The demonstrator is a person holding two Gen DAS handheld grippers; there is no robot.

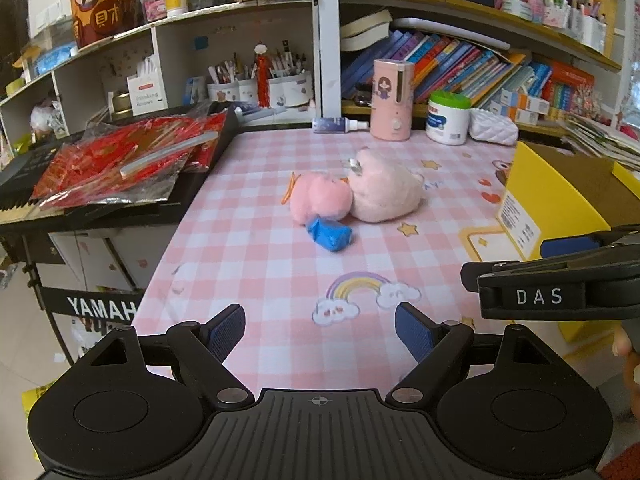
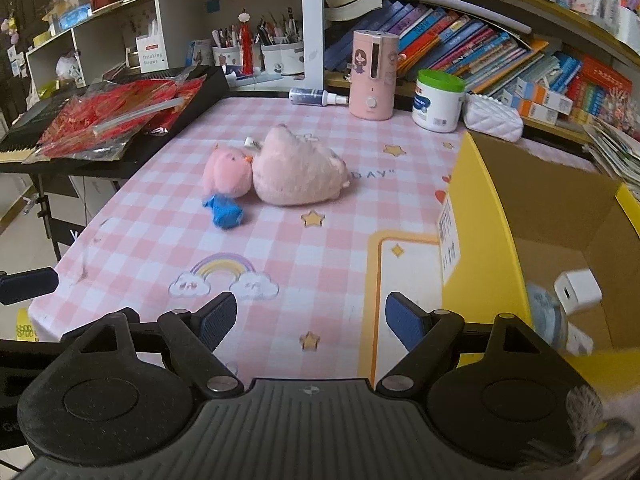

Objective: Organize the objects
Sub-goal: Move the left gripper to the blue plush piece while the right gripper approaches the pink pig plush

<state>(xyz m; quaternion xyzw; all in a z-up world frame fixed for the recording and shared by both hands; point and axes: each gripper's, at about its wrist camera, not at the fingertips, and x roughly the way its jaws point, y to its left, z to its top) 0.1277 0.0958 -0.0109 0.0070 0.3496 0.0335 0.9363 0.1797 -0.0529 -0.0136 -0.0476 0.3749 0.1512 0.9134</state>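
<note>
Left gripper (image 1: 320, 334) stood wide, nothing between its blue pads; right gripper (image 2: 312, 322) likewise wide and empty. Both hung over the near edge of the table (image 1: 248, 264), well short of the toys.

Task's things: the small pink plush (image 1: 320, 198) and the larger pale plush (image 1: 384, 192) lay touching each other mid-table, with a blue cloth piece (image 1: 330, 236) against the small one's near side. The yellow box (image 2: 480, 216) stood open at the right; a white adapter-like block (image 2: 578, 290) and a clear packet were already inside.

Judgement: the step in hand was the reach toward the plush pair, presumably for transfer into the box. To do it well, take one toy per gripper, so the pair separates cleanly. Approach low with the jaws spanning the body's narrow axis, and close deep into the fill, since the plush will compress and may slip from a shallow pinch. Risk: the blue piece could be dragged along or knocked aside; whether it is attached to the small plush could not be told.

Legible writing: "DAS" on the right gripper's side as seen from the left wrist; "YAMAH…", cut off, on the keyboard stand (image 1: 100, 308); "Drinking Straws" on a white packet (image 2: 152, 56); "DAY"" on the tablecloth. The box label and the white tub (image 2: 438, 102) print were too small to read.
</note>
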